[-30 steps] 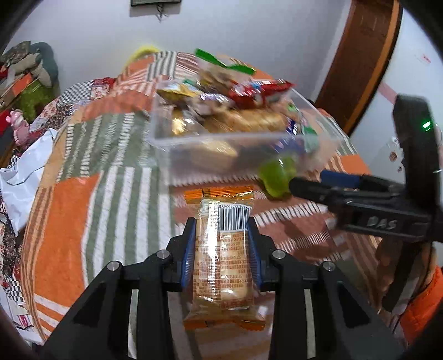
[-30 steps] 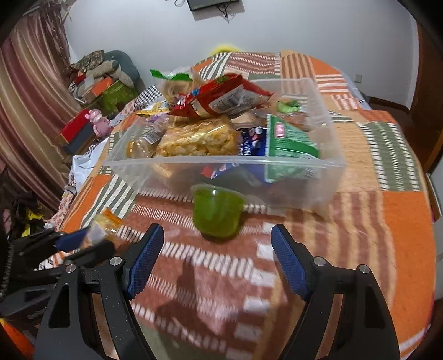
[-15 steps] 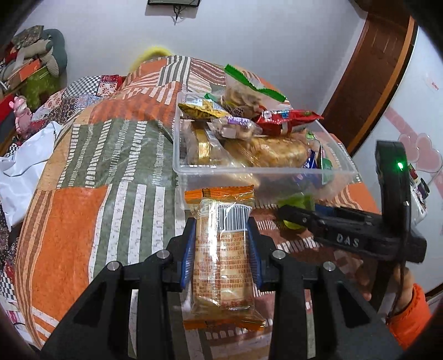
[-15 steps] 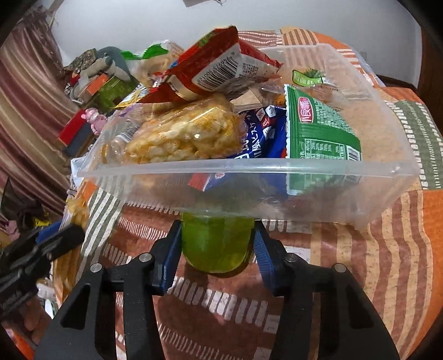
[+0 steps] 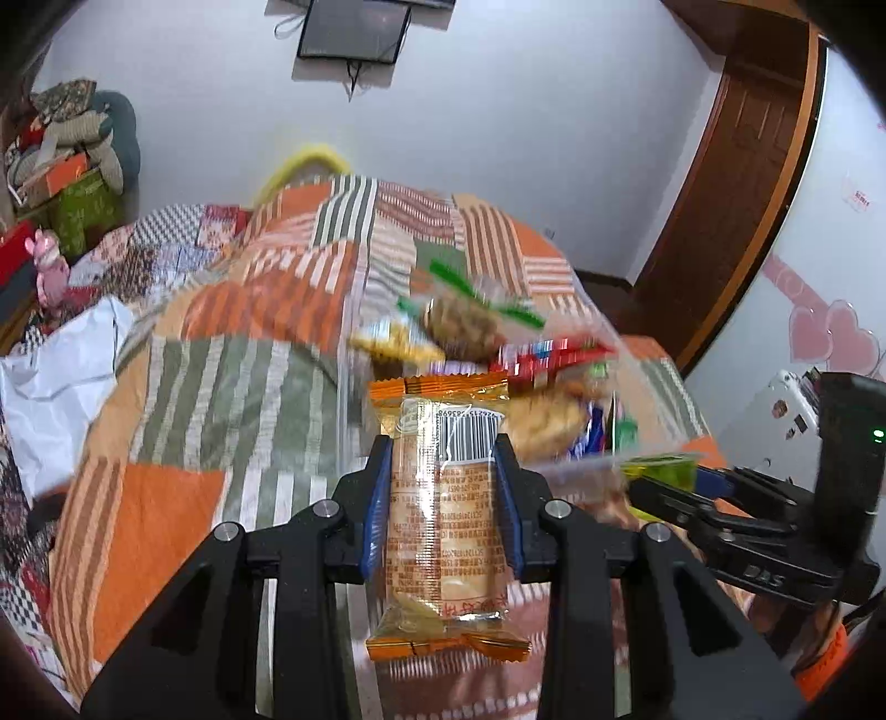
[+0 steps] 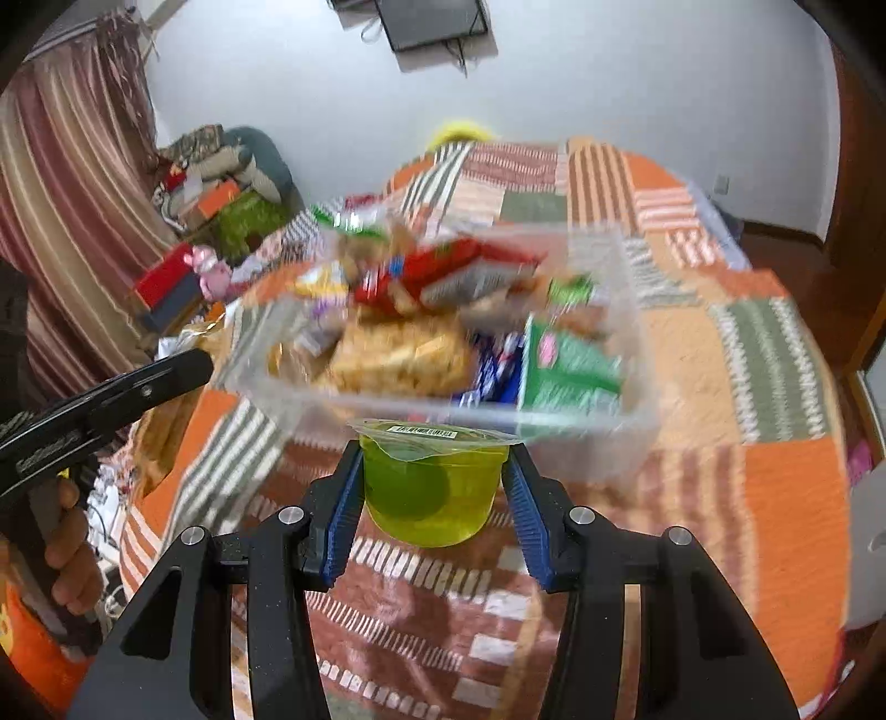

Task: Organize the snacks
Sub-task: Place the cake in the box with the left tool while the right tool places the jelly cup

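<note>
Bed: a patchwork quilt in orange, green and reddish-brown striped squares covers it; the snacks rest on this bed.
Room: white walls with a dark screen mounted high, a brown wooden door on the right, a striped curtain on the left, and a pile of boxes and soft things beside the bed.
Container: a clear plastic bin sits on the quilt, open-topped.
Bin contents: a red packet on top, a bag of yellow puffed snacks below it, a green packet standing at the right end, blue wrappers between them, and a green-trimmed clear bag at the far end.
Left hand-held gripper: clenched on an orange-edged cracker packet, barcode side up, held lengthwise just in front of the bin's near-left corner.
Right hand-held gripper: its blue pads press both sides of a green jelly cup, sealed with a clear film lid, upright, just in front of the bin's near wall and above the quilt.
Other gripper seen: from the left wrist view the right one appears low right with the cup at its tip.
Hard to make out: the bin and its snacks are motion-blurred in both views, so the printing is unreadable; the lower layers are hidden under the top packets.
</note>
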